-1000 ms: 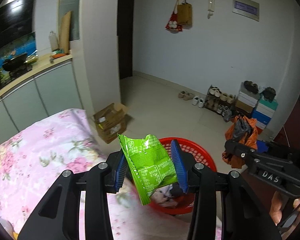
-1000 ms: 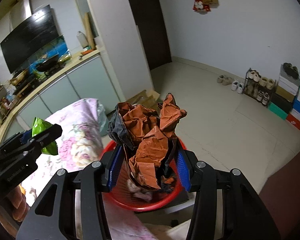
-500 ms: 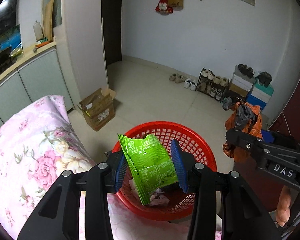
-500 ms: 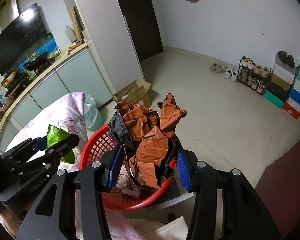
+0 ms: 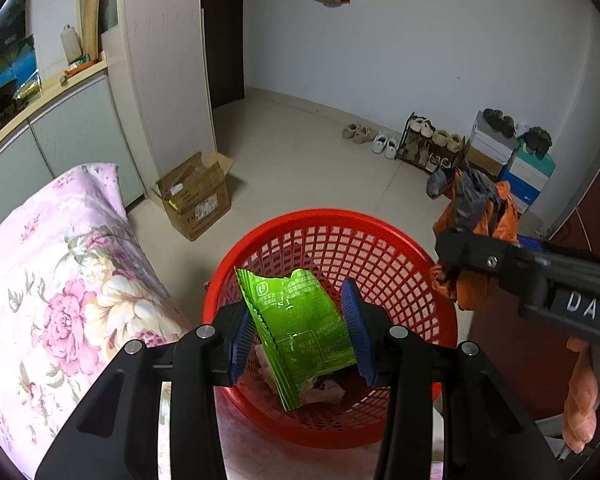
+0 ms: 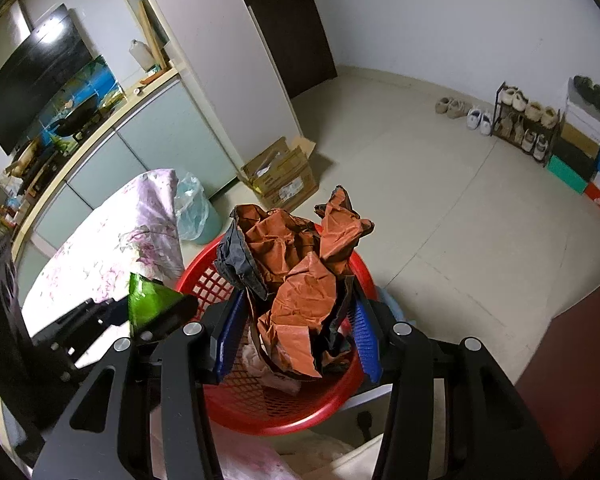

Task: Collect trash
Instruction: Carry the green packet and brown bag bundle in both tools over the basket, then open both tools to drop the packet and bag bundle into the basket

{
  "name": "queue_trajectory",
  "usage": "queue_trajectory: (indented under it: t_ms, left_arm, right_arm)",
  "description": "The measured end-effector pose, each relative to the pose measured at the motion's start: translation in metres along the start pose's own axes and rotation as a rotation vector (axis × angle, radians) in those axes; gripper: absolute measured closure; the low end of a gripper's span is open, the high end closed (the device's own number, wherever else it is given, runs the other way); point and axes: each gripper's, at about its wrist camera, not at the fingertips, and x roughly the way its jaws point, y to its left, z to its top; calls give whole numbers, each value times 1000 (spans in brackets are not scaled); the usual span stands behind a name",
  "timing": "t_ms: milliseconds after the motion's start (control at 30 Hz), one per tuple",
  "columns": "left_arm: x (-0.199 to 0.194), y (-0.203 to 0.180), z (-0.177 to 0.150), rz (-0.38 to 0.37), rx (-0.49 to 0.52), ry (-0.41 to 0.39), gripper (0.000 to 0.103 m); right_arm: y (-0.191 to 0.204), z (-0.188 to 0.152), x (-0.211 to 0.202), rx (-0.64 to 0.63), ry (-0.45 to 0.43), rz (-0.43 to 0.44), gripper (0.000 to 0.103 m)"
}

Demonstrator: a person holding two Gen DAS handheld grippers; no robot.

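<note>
My left gripper [image 5: 300, 330] is shut on a green snack wrapper [image 5: 300, 328] and holds it over the red mesh basket [image 5: 380, 248]. My right gripper [image 6: 296, 334] is shut on a crumpled orange and black wrapper [image 6: 300, 276], also above the basket [image 6: 284, 412]. The basket holds some pale crumpled trash at its bottom. In the left wrist view the right gripper [image 5: 452, 254] comes in from the right with its orange wrapper [image 5: 476, 204] at the basket's right rim. In the right wrist view the left gripper [image 6: 156, 312] with the green wrapper [image 6: 148, 300] is at lower left.
A pink floral quilt [image 5: 60, 280] lies left of the basket. A cardboard box [image 5: 196, 196] stands on the tiled floor by a white pillar. A shoe rack [image 5: 432, 148] and stacked shoeboxes [image 5: 512, 164] line the far wall. A bin with a plastic liner [image 6: 194, 212] stands beside the quilt.
Both grippers have moved forward and down over the red basket with their wrappers still held. The basket now fills more of both views.
</note>
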Motion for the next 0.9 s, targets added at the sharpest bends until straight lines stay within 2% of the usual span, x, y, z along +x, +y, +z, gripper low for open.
queue_trajectory:
  t_ms: [200,300,367,433,633,733,900]
  left_arm:
    - [7,-4,-6,3,13,17,62]
    - [10,-5,-6,6,14,23,59]
    - [11,-4,-7,4,14,29,56]
    - [13,-6,-8,10,17,32,47]
    - [11,-9,-8,29,27,22,28]
    - [6,-12,-7,42,31,8,23]
    - [-5,-10,-6,47,30,-3,21]
  right_arm:
    - [-3,1,13,23,48,22,54]
    - [-6,1,15,39,59,22,49]
    - [-8,1,15,53,57,24,46]
    - [-10,1,14,57,56,25,43]
    - [-13,-1,9,76,49,36,42]
    - [-16,-3,2,84,36,41,42]
    - [-19,-6,-10,90,8,33,42]
